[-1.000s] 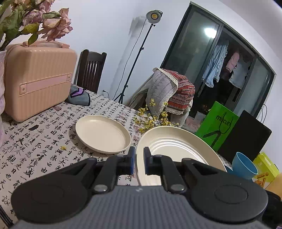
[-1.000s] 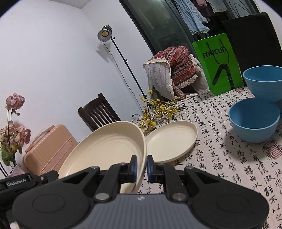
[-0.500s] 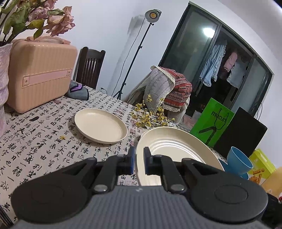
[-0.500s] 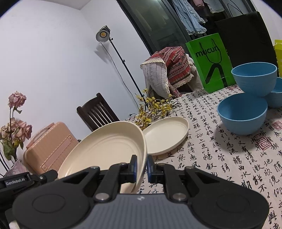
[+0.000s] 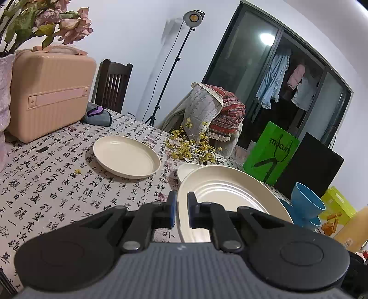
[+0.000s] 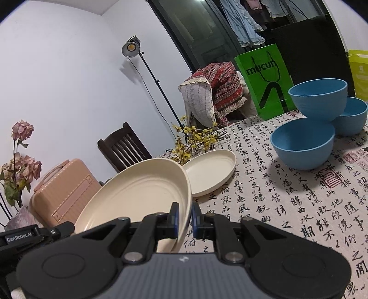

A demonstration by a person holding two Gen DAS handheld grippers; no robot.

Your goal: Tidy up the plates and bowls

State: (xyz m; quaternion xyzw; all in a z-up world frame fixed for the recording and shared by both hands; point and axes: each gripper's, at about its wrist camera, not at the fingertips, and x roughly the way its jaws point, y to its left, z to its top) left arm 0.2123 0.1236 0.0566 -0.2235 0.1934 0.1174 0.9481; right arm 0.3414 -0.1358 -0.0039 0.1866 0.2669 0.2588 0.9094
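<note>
A large cream plate is held off the table, tilted, between both grippers. My left gripper is shut on its left rim. My right gripper is shut on the opposite rim of the large plate. A small cream plate lies on the tablecloth to the left, and another small plate peeks out behind the large plate's rim. In the right wrist view a small plate lies just beyond the held plate. Three blue bowls stand at the right, one of them perched on the other two.
A pink suitcase and a vase of dried flowers stand at the table's left end. Yellow flower sprigs lie at the far edge, with a dark chair behind. A green bag stands beside the bowls.
Both grippers have carried the large plate sideways together. The blue bowls slid left in the right wrist view and a third came into sight. A second small plate now shows in the left wrist view.
</note>
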